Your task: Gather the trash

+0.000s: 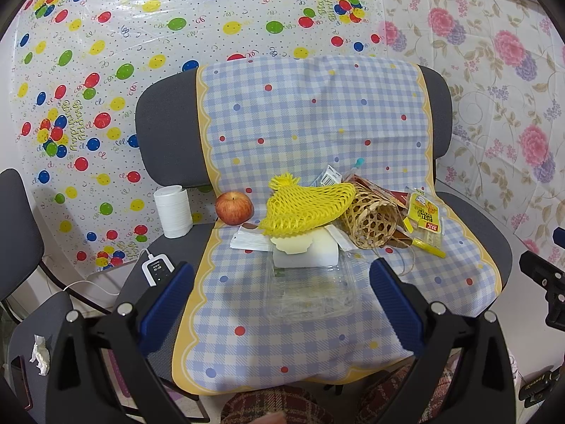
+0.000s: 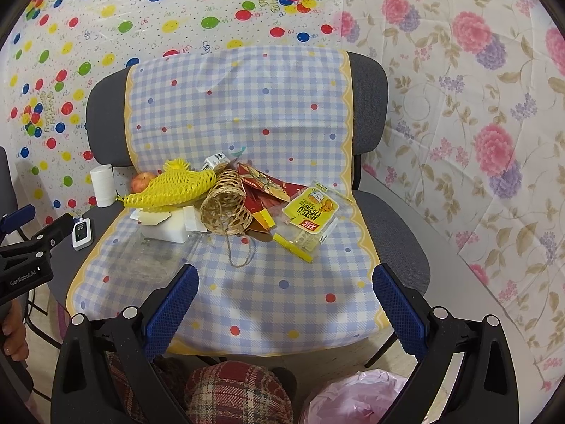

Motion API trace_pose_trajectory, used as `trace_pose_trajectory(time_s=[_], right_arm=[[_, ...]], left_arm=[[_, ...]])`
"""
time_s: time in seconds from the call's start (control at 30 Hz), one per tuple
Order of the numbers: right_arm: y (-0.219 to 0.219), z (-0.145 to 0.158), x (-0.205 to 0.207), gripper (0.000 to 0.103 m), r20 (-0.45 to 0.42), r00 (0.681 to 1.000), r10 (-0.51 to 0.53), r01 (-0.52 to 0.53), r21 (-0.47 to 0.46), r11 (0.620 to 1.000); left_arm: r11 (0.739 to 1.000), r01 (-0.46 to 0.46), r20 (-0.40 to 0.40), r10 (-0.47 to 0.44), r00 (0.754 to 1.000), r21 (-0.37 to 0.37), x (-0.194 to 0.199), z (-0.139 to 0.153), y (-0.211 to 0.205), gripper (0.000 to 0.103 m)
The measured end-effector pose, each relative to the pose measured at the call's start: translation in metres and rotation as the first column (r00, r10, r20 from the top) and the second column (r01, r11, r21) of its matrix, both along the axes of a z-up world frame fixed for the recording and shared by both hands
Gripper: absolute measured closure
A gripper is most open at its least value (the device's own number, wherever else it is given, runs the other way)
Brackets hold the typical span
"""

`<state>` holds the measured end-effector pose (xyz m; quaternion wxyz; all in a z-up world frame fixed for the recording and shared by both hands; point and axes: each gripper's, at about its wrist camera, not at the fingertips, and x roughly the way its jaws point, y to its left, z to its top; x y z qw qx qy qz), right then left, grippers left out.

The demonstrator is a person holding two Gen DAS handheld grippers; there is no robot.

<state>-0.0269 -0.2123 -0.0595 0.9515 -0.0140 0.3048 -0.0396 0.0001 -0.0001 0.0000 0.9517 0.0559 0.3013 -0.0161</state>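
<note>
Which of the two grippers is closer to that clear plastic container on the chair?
The left gripper. The clear plastic container lies right between its open fingers. The right gripper hangs open over bare checked cloth, with the container off to its left.

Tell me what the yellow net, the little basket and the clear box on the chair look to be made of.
Yellow net: soft foam mesh, matte, judging by its puffy open lattice. Basket: woven bamboo or rattan strips, tan, with an open hexagonal weave; twine trails from it. Clear box: thin transparent plastic, glossy, since the checked cloth shows through it. Both grippers are open and hold nothing.
</note>
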Motion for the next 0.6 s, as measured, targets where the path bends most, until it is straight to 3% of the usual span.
trace_pose_trajectory(time_s=[0.6], right_arm=[[0.0012, -0.0013, -0.0012, 0.006, 0.001, 1.000, 0.002, -0.002, 0.001, 1.000]], left_arm=[[1.000, 0.000, 0.001, 0.000, 1.000, -0.001, -0.0004, 0.0003, 0.0000, 0.006]])
